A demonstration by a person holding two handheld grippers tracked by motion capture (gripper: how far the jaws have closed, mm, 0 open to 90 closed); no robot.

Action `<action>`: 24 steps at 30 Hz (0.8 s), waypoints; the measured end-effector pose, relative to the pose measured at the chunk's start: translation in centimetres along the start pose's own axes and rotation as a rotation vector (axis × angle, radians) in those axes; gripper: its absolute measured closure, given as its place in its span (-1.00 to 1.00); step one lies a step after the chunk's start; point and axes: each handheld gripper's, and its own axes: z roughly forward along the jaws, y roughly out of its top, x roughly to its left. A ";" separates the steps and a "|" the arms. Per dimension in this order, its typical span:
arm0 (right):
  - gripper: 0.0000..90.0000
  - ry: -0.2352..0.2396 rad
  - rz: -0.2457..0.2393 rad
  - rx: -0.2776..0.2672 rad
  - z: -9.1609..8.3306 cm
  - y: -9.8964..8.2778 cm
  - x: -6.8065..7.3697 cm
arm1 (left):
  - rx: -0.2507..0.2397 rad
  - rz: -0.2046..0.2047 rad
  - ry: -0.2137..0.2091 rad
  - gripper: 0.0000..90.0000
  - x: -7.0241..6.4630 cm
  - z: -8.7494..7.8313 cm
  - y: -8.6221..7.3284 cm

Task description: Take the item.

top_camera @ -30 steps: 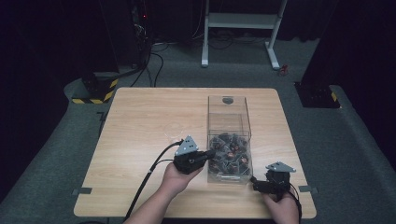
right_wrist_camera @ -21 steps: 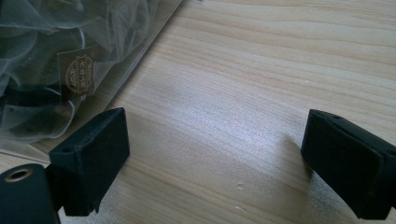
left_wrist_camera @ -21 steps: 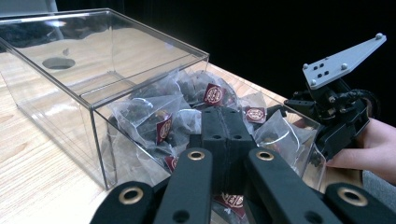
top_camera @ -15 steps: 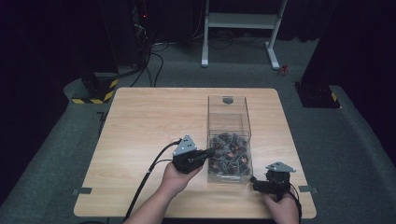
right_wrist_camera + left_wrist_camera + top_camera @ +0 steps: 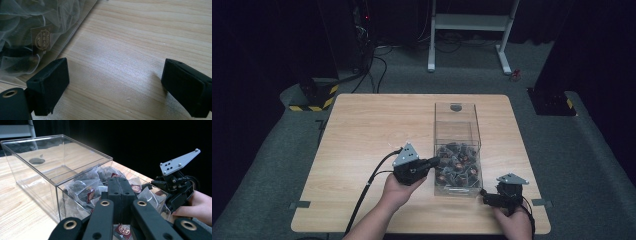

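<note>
Right gripper (image 5: pixel 486 198) sits nearest, jaws wide apart over bare table (image 5: pixel 362 130). Left gripper (image 5: pixel 120 192) hangs over the clear box (image 5: pixel 457 150), jaws pressed together, apparently on nothing. Inside: mesh tea sachets (image 5: pixel 82 191) with maroon tags, light, soft and crinkly. I'd pinch a loose corner.

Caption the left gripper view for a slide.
Left gripper, jaws shut, poised over tea bags in a clear box.
</note>
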 end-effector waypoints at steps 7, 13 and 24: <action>-0.83 0.000 0.000 0.000 0.0 0.0 0.0 | -0.005 0.000 0.010 1.00 0.1 -0.5 0.1; -0.83 0.000 -0.002 -0.001 0.0 0.0 0.0 | -0.014 0.000 0.021 1.00 0.4 -1.0 0.1; -0.83 0.000 0.000 0.000 0.0 0.0 0.0 | -0.026 -0.005 0.041 1.00 1.0 -1.9 0.0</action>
